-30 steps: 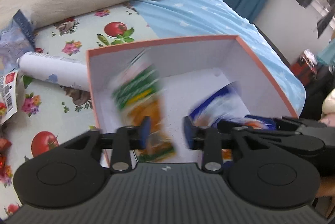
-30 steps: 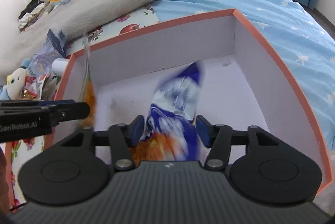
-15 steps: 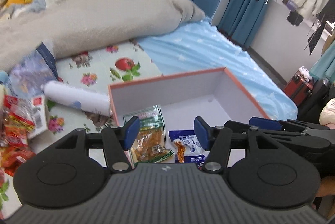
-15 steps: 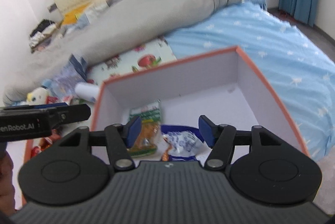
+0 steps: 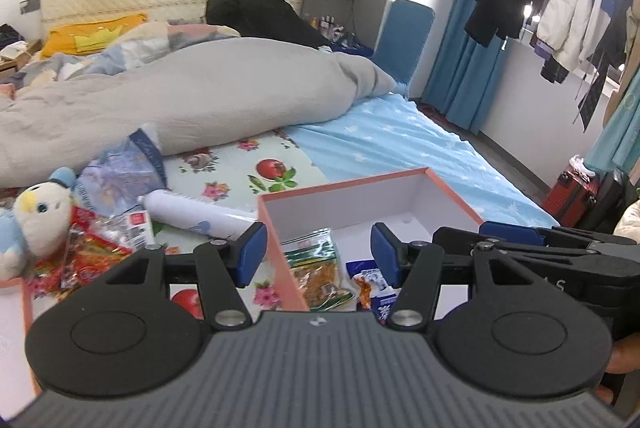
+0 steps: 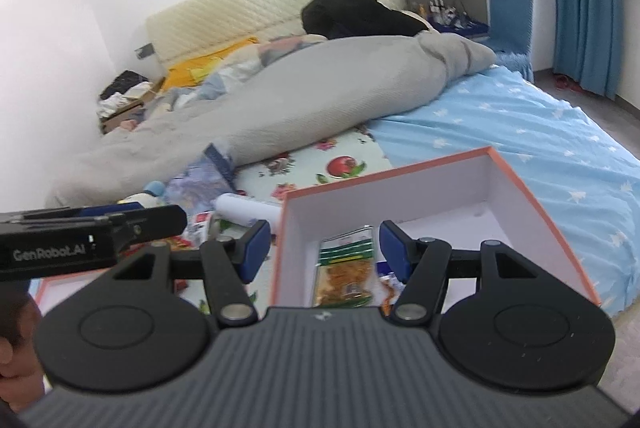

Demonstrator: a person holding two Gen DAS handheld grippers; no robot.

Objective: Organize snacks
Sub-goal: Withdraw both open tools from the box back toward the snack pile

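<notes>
An orange-rimmed white box (image 5: 352, 202) (image 6: 400, 200) sits on the bed. On its floor lie a green-and-orange snack packet (image 5: 320, 268) (image 6: 347, 268) and, to its right, a blue-and-white packet (image 5: 370, 280) (image 6: 390, 282), partly hidden by my fingers. My left gripper (image 5: 318, 254) hangs above the box's near left corner, open, nothing between its blue pads. My right gripper (image 6: 325, 250) hovers over the box's near side, also open and empty. Each gripper shows in the other's view: the right gripper (image 5: 520, 240), the left gripper (image 6: 92, 236).
Left of the box lie a white tube (image 5: 192, 216), a heap of red snack packets (image 5: 92, 248), a blue bag (image 5: 120, 168) and a plush toy (image 5: 32, 220). A grey duvet (image 5: 180, 100) fills the far bed. A red suitcase (image 5: 568, 192) stands right.
Both grippers have risen and drawn back from inside the box. The green-and-orange packet and the blue packet, falling a second ago, now lie on the box floor. The left jaws stand wider.
</notes>
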